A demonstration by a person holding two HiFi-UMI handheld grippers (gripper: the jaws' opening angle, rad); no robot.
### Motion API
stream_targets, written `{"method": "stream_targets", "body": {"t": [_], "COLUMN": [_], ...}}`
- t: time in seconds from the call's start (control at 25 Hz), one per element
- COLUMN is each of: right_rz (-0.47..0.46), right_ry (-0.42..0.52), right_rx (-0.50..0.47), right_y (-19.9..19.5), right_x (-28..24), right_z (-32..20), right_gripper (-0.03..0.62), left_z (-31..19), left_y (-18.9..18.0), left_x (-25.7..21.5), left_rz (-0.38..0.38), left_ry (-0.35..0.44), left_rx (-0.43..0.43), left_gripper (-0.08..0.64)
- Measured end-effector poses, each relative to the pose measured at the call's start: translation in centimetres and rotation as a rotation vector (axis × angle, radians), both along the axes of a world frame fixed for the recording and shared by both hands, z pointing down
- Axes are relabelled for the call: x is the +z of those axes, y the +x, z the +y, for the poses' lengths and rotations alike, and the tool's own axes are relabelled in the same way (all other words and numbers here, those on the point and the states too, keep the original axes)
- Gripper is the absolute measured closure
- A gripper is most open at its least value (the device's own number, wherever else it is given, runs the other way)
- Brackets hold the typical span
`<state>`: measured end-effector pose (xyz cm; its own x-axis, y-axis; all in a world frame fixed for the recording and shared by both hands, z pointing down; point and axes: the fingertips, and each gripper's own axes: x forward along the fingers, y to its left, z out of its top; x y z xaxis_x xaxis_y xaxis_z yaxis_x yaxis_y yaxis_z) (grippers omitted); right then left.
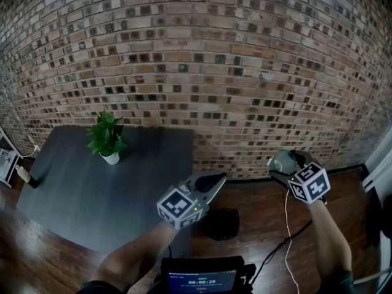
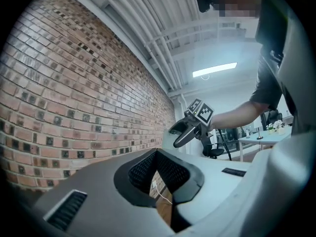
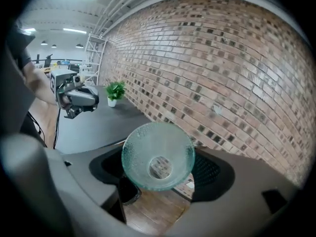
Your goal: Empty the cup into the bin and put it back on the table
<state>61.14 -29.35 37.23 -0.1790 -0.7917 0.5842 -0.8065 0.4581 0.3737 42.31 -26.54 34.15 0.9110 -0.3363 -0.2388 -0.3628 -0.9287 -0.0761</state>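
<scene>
The right gripper's (image 3: pixel 159 167) fingers (image 3: pixel 210 173) stand wide apart, pinching the one glass cup (image 3: pixel 158 152) by its sides; the cup is tipped on its side in the air, off the counter (image 1: pixel 73 192). The left gripper's (image 2: pixel 157 154) fingers are pressed together, with nothing between them. One black bin (image 1: pixel 222 223) sits on the wooden floor (image 1: pixel 263 207) between both grippers, just off the counter's right edge. One potted plant (image 1: pixel 106 136) stands near the counter's back edge; most of the top is bare.
</scene>
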Motion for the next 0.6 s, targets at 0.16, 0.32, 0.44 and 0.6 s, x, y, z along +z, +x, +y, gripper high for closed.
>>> {"method": "stream_targets", "body": {"t": [0.16,0.32,0.44,0.6], "right_rz": [-0.117,-0.176,-0.220,-0.267], "right_ry": [0.018,0.030,0.034,0.044], "right_rx": [0.008,0.015,0.019,0.008], "right_y": [-0.5,-0.6,-0.7,-1.6], "right_x": [-0.3,-0.2,0.1,0.5], "right_z": [0.5,0.6,0.8,1.6], "right_gripper": [0.198,0.198,0.198,0.198], "left_z": [0.3,0.2,0.2,-0.1], "left_y": [-0.4,-0.9,-1.1,-2.3], "left_x": [-0.4,0.0,0.4,0.2], "left_rz": [0.006,-0.017,-0.040,-0.012], "left_ry": [-0.015,-0.024,-0.019,-0.059], "left_rx": [-0.017,-0.043,-0.057,-0.097], "left_gripper": [0.560,0.560,0.560,0.560]}}
